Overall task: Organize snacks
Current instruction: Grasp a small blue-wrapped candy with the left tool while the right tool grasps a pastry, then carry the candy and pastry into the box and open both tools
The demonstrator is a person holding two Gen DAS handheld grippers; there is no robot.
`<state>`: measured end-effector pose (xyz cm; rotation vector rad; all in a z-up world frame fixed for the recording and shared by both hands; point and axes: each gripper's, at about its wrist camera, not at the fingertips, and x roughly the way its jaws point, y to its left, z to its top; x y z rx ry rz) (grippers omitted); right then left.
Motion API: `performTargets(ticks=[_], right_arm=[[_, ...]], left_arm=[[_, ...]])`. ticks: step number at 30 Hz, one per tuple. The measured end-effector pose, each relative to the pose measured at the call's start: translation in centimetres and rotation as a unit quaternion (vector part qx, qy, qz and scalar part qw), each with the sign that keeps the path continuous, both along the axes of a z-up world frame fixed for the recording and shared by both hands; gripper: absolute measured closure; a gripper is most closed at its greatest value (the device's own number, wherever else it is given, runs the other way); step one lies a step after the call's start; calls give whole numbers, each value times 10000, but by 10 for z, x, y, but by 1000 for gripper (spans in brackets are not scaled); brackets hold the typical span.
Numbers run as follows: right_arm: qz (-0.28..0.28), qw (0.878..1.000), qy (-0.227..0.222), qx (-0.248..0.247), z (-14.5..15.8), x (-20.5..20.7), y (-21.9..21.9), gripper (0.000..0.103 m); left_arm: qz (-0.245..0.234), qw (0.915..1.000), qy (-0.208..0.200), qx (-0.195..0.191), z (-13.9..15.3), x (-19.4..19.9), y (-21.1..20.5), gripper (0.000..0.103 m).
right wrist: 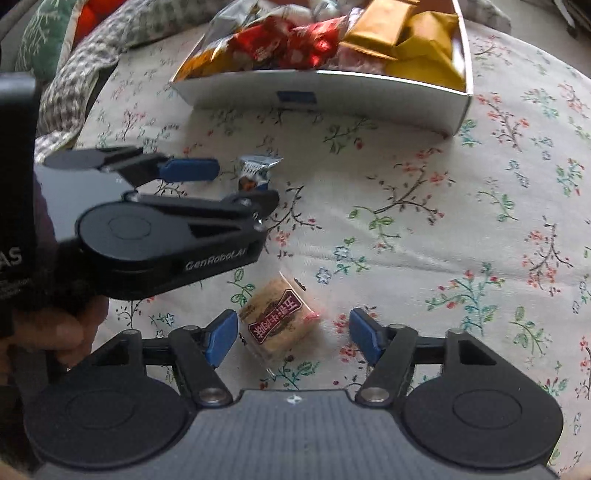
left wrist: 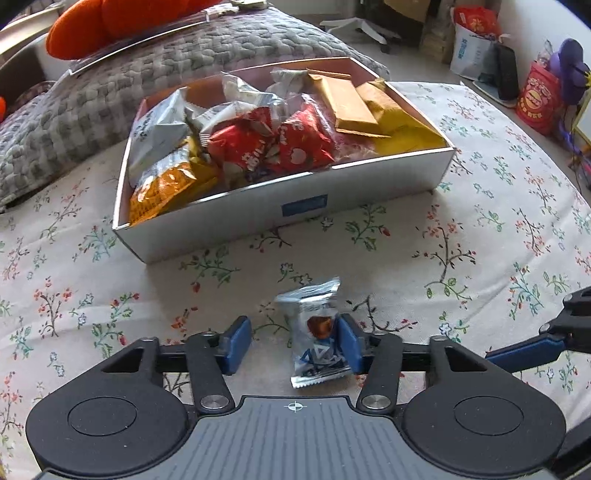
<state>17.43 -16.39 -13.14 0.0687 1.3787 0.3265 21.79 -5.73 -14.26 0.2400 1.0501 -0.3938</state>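
Note:
A silver-blue snack packet (left wrist: 317, 332) lies on the floral sheet between the fingers of my open left gripper (left wrist: 293, 343), touching the right pad; it also shows in the right wrist view (right wrist: 256, 170). My right gripper (right wrist: 293, 338) is open around a clear-wrapped biscuit with a brown label (right wrist: 279, 319), which lies nearer its left pad. A white box (left wrist: 236, 218) full of red, orange, gold and silver snack packs stands beyond both, seen too in the right wrist view (right wrist: 369, 92). The left gripper (right wrist: 236, 182) appears at the left of the right wrist view.
A grey quilted blanket (left wrist: 122, 85) and an orange cushion (left wrist: 107, 22) lie behind the box. Bags and a red packet (left wrist: 539, 96) stand at the far right off the bed. My right gripper's finger (left wrist: 532, 349) enters the left wrist view from the right.

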Motion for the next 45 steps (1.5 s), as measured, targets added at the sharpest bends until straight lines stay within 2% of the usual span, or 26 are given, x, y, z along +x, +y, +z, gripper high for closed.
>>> performTargets(ticks=[5,13,19,21,35,45], right_arm=[[207,9997,-120,-109,1,0,7,36],[483,9978,-304,-329,0,-2,17,40],[554,9970,-387,-384,0,-3,20,54],[596,9964,-441,-409,2,-4,20,64],[224,9982,-501,-260,8,3,6,67],[154,9974,-676,-177,15,3,-1,67]], left_arm=[[129,9999,-25,-28,-1,5,5,78],[264,9996,21,-109,3,6,12,80],[456,9988,-26,-196,10,9,17,81],[475,9986,-43,-214,12,9,17,81],[575,9979,-38,-313,15,11,20,81],[617,9973,-86,-392,19,11,21,81]])
